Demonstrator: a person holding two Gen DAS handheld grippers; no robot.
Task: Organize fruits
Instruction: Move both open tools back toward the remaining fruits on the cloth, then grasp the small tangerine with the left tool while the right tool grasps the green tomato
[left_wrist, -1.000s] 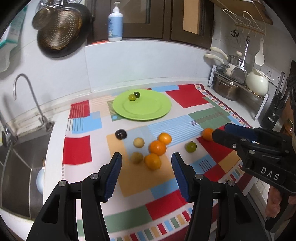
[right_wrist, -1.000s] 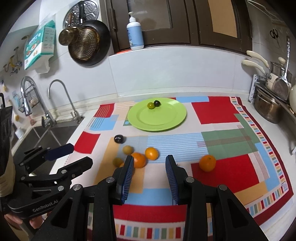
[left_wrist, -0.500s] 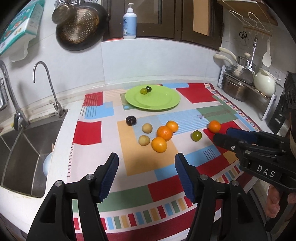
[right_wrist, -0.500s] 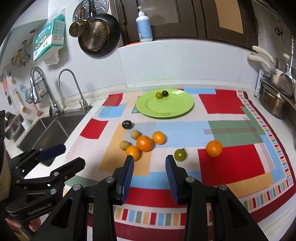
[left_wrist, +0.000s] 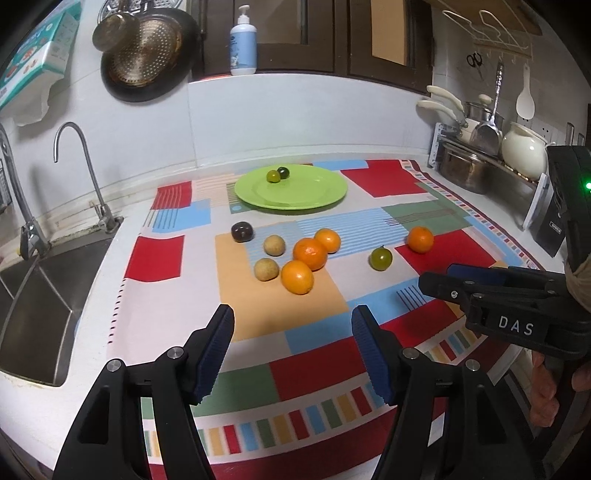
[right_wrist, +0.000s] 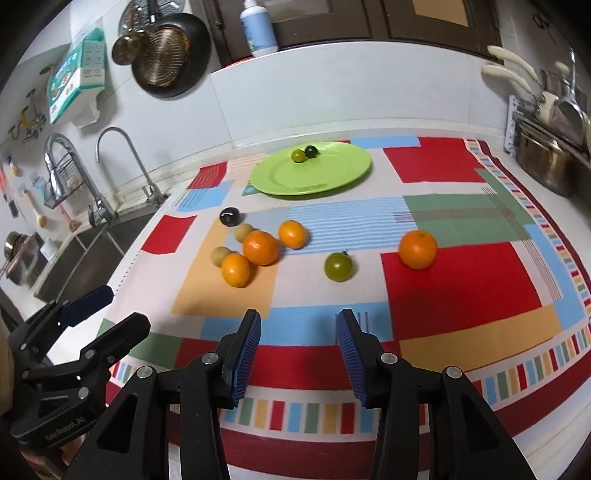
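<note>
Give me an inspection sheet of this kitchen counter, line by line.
Surface: patchwork tablecloth covers the counter.
Job's things: green plate holds two small fruits, one green, one dark. Off the plate: four oranges, three clustered, one apart; two tan fruits; a dark fruit; a green fruit.
Clutter: nothing seen.
Grippers: left gripper and right gripper both opening, nothing between the jaws.
Cables: nothing seen.
Surroundings: sink, faucet, hanging pan, soap bottle, pot rack.
</note>
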